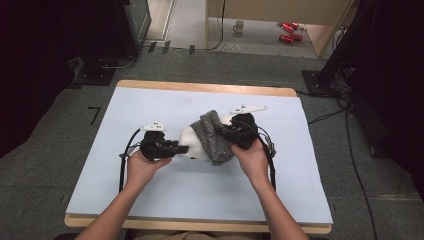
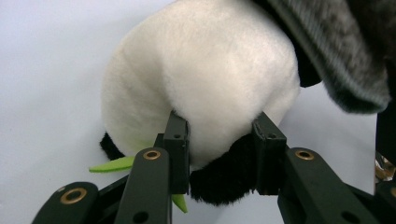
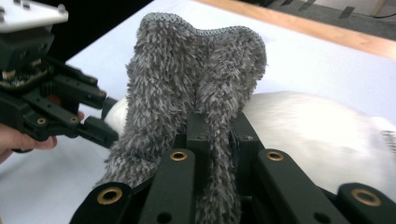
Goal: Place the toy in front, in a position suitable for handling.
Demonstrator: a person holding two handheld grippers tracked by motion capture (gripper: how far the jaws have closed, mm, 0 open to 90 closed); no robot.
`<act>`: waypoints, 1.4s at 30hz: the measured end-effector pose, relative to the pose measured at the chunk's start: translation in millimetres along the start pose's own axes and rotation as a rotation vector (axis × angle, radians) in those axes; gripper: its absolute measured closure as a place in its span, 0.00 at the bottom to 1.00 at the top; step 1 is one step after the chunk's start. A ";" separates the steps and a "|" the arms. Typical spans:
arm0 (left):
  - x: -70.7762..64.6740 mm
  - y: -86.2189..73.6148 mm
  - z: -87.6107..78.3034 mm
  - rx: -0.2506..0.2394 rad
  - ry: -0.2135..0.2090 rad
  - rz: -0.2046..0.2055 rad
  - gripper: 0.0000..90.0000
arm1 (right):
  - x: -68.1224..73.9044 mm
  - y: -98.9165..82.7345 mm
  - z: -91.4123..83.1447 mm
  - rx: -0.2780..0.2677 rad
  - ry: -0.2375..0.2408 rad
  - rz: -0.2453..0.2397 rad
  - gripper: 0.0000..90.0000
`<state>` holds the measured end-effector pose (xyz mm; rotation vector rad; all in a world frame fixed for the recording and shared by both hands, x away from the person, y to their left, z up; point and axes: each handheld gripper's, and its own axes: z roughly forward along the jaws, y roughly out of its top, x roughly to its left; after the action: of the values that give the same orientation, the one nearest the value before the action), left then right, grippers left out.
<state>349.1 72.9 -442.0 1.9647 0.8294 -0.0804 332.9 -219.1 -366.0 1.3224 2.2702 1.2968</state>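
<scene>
You're pulling a fuzzy grey knitted hat (image 1: 214, 136) over a white-and-black plush panda toy (image 1: 191, 144) that's lying mid-mat on the pale blue table cover (image 1: 150, 195). Your left gripper (image 2: 219, 154) is clamping the panda's lower end, jaws narrow around the plush. Your right gripper (image 3: 219, 135) is pinching the hat's fabric, nearly closed. Keep the panda anchored and be stretching the hat's rim wide while sliding it on. No brands or writing I can read anywhere.
</scene>
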 end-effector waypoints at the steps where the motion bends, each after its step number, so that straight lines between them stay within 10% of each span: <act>1: 0.3 0.0 0.0 0.000 0.001 0.004 0.73 | -3.1 0.4 -2.4 -0.008 -0.001 0.008 0.91; 20: 11.1 3.3 -8.5 0.033 0.027 0.044 0.73 | -54.2 -12.1 -18.3 -0.071 -0.095 0.135 0.91; 42: 17.3 2.6 -8.9 0.021 0.000 0.015 0.72 | -91.7 -39.6 -4.4 0.056 -0.207 0.197 0.91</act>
<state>361.4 88.2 -442.0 1.9902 0.8166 -0.0800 359.5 -301.9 -415.3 1.6524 2.0931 1.1001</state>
